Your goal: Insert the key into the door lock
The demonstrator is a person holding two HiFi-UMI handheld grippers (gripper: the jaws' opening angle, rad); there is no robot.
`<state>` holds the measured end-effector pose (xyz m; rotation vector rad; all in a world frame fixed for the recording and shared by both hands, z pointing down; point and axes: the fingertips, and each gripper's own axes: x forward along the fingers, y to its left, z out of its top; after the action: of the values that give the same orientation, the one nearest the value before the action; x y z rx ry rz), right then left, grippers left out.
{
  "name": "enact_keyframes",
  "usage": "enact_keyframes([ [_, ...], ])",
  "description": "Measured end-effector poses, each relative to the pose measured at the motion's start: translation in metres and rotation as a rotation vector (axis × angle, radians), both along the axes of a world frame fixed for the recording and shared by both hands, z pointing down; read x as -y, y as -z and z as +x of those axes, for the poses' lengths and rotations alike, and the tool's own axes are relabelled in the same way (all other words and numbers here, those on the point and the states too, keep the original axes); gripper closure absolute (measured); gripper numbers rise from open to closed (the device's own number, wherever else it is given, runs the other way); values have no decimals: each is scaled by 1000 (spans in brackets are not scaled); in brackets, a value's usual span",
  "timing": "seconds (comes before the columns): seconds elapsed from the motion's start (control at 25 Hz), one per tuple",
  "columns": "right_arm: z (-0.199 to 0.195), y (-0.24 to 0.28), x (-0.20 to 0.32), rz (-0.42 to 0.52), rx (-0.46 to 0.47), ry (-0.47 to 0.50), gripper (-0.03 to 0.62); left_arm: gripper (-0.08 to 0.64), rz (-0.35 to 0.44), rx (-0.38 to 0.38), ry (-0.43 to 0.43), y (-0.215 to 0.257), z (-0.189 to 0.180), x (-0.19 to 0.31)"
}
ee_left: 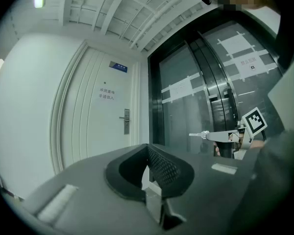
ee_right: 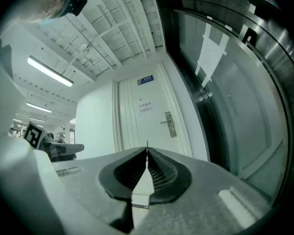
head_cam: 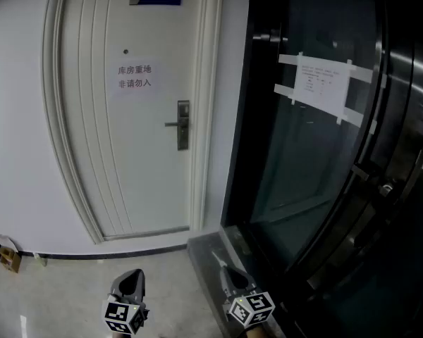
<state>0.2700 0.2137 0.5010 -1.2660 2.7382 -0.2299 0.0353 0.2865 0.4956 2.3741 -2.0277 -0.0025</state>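
One white door (head_cam: 127, 153) fills the upper left; its lock (head_cam: 182, 125) sits mid-frame, well apart from both grippers. Right gripper (ee_right: 147, 153) jaws clamp the key (ee_left: 198, 134), tip forward for insertion. Left gripper (ee_left: 148, 148) jaws closed, empty.

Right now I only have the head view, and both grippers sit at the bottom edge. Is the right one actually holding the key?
Observer: Yes. In the right gripper view, the right gripper is shut on the key, with just a thin tip showing past the jaws.
Operator: And the left one?
Observer: The left gripper is shut, and its own view shows nothing between its jaws.
Operator: Is the key lined up with the lock?
Observer: Not yet. In the right gripper view, the door lock sits above and to the right of the key tip, well apart from it.
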Motion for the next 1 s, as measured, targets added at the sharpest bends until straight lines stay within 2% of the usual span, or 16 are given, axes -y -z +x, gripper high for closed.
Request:
enact_keyframes([
  [0.64,-14,0,10,13,-17,7,581,557,-2,-12,-10,-5,-6,14],
  [1.0,-57,4,38,12,-25,15,581,557,-1,-10,-6,-2,-48,44],
])
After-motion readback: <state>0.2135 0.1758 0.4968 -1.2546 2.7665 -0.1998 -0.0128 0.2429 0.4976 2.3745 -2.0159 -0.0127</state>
